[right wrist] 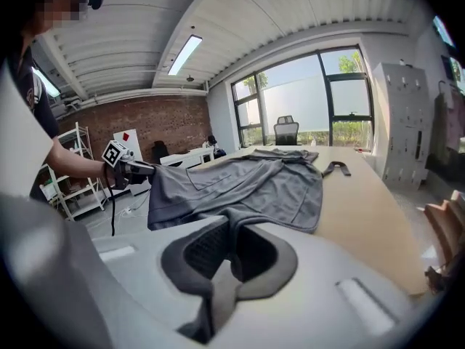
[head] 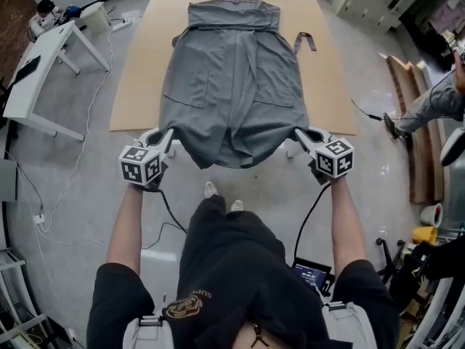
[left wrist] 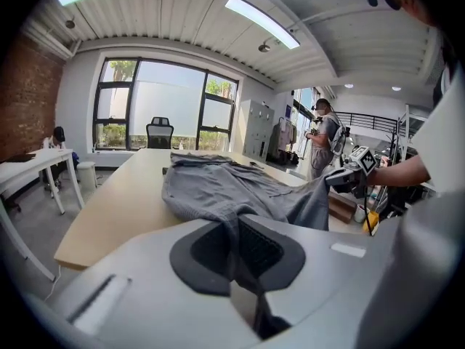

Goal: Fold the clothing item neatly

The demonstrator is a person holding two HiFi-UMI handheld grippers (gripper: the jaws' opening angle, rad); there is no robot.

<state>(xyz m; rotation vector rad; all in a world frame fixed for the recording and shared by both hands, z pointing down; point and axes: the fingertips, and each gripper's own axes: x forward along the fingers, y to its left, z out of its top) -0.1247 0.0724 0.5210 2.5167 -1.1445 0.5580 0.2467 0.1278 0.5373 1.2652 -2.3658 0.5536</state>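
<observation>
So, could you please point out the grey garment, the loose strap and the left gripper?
grey garment point(head: 232, 78): head view, its middle panel.
loose strap point(head: 304, 36): head view, its bend.
left gripper point(head: 168, 136): head view, between its fingertips.

Grey garment point(head: 232, 86) lies spread flat on the table — near hem corners lifted, sagging between.

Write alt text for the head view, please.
Seen from above, a person's left gripper and right gripper each pinch a near corner of a grey garment, holding its hem past the edge of a tan table where the rest lies spread.
</observation>
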